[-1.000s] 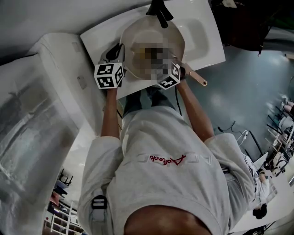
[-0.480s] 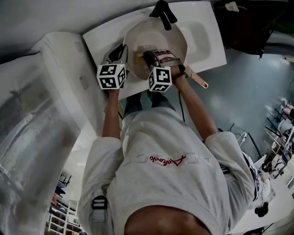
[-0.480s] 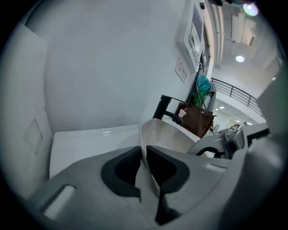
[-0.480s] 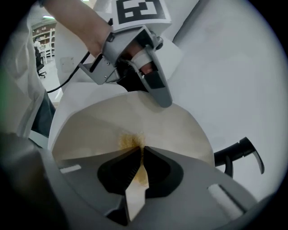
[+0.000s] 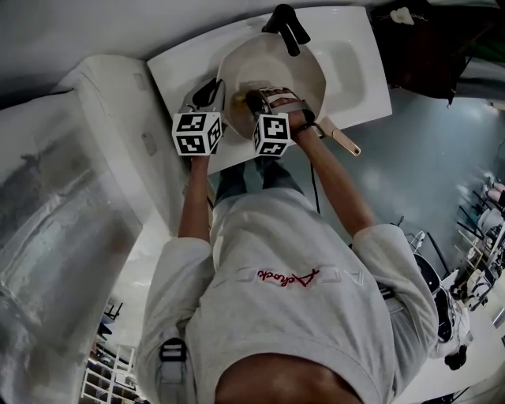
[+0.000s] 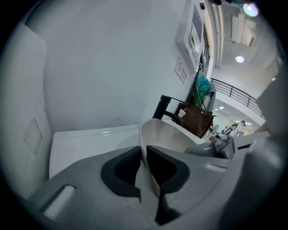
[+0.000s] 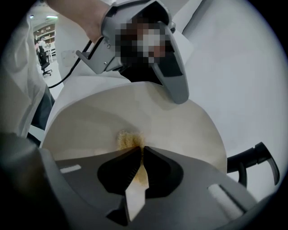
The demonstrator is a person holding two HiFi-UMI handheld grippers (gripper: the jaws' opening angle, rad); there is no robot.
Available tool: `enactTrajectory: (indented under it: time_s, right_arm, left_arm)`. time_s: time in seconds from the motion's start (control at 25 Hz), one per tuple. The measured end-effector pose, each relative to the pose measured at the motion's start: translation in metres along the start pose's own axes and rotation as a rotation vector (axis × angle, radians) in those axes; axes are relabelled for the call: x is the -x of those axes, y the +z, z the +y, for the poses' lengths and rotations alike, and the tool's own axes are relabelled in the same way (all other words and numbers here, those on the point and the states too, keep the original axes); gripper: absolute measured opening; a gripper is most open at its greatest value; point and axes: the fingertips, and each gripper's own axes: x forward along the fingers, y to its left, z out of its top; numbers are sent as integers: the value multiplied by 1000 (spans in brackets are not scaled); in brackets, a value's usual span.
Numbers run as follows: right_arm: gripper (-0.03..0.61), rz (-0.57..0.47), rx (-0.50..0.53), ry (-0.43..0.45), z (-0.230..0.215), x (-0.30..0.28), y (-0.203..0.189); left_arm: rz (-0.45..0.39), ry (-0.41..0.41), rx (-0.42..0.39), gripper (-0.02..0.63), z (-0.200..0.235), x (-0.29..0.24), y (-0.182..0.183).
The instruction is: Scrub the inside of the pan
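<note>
A round, cream-coloured pan (image 5: 276, 67) with a smooth, matte inside sits in the glossy white rectangular sink (image 5: 359, 59), just in front of a black, angular tap (image 5: 286, 24). Its long handle, ending in a pale tan tip (image 5: 345, 141), reaches out past the sink's front edge on the person's right. The left gripper (image 6: 143, 155), grey moulded plastic with dark, scooped pads, is pinched on the pan's thin rim at the near left side, one pad inside the wall and one outside. The right gripper (image 7: 140, 157) reaches down into the pan, its ribbed black pads pressed tight on a small, coarse, yellowish scrubbing pad (image 7: 128, 139). The pad's grainy end pokes out beyond the pads and touches the pan's pale bottom near the middle.
</note>
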Motion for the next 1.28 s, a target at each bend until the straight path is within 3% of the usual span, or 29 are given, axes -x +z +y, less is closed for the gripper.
enactTrajectory:
  time_s: [0.88,1.28]
  right_arm:
    - [31,6,21,-44,-43,-20,14]
    - [31,71,-21,-53,-55,-20,-27]
  left_arm:
    - [6,2,1,44,1,0,0]
    - [6,5,1,44,1,-1,0]
